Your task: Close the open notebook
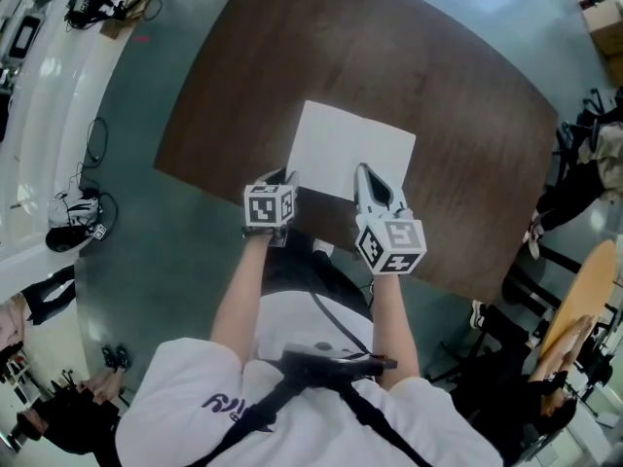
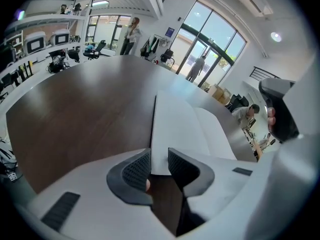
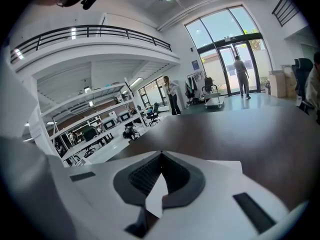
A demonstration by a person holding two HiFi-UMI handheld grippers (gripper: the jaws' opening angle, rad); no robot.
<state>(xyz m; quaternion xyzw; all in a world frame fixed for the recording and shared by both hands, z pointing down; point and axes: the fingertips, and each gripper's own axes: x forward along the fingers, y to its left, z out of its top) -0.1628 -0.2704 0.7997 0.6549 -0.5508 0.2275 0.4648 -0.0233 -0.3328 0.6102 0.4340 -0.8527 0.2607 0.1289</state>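
Note:
A white open notebook [image 1: 350, 149] lies flat on the dark brown table [image 1: 409, 56], near its front edge. My left gripper [image 1: 282, 177] is at the notebook's near left corner. In the left gripper view its jaws [image 2: 159, 164] stand part way apart, with the notebook's near edge [image 2: 160, 159] in the gap and the pages [image 2: 180, 129] stretching away beyond. My right gripper [image 1: 365, 173] rests on the near right part of the notebook. In the right gripper view its tips [image 3: 161, 156] meet over a white wedge of page [image 3: 155, 191].
The table's front edge [image 1: 321, 236] runs just under both grippers, with grey floor beyond it. Chairs and bags [image 1: 584, 154] crowd the right side. A white bench with cables and gear [image 1: 88, 8] runs along the left. People stand far off by the glass doors [image 2: 200, 64].

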